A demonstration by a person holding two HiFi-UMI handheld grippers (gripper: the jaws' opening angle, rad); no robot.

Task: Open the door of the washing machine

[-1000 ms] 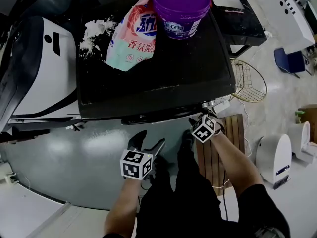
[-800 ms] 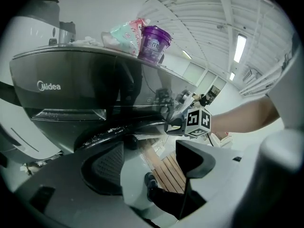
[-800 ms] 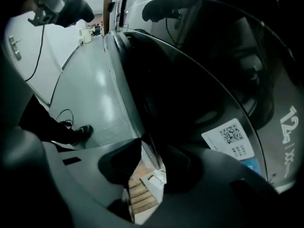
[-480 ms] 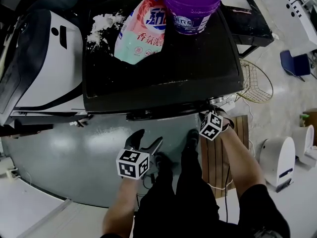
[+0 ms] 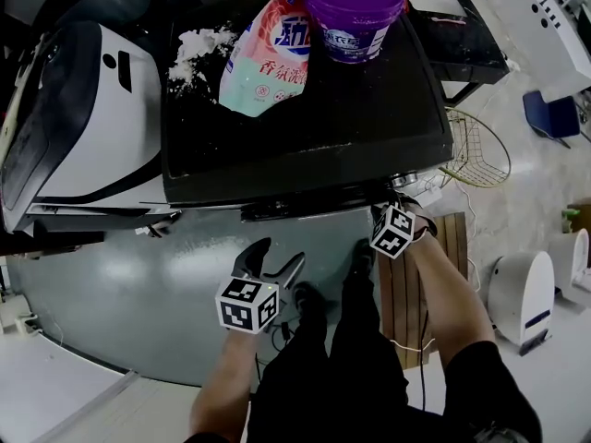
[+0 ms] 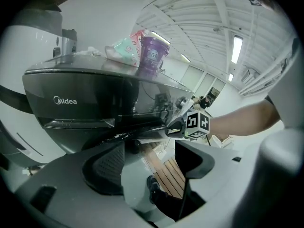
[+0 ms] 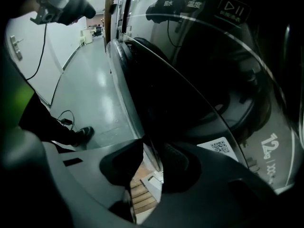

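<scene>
Head view: the black washing machine [image 5: 305, 127] stands in the middle. A detergent bag [image 5: 268, 63] and a purple tub [image 5: 354, 7] sit on the far part of its top. The left gripper [image 5: 280, 257] hangs near the machine's front, on the left. The right gripper [image 5: 391, 229] is at the front's right edge.

Left gripper view: its jaws are spread wide, with nothing between them.

Right gripper view: the jaws have just been closing and now pinch the edge of the round door [image 7: 156, 103].

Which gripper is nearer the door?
Right. The right gripper has just been closing its jaws and now pinches the rim of the door. The left gripper hangs open over the floor in front of the washer, clear of the door.
</scene>
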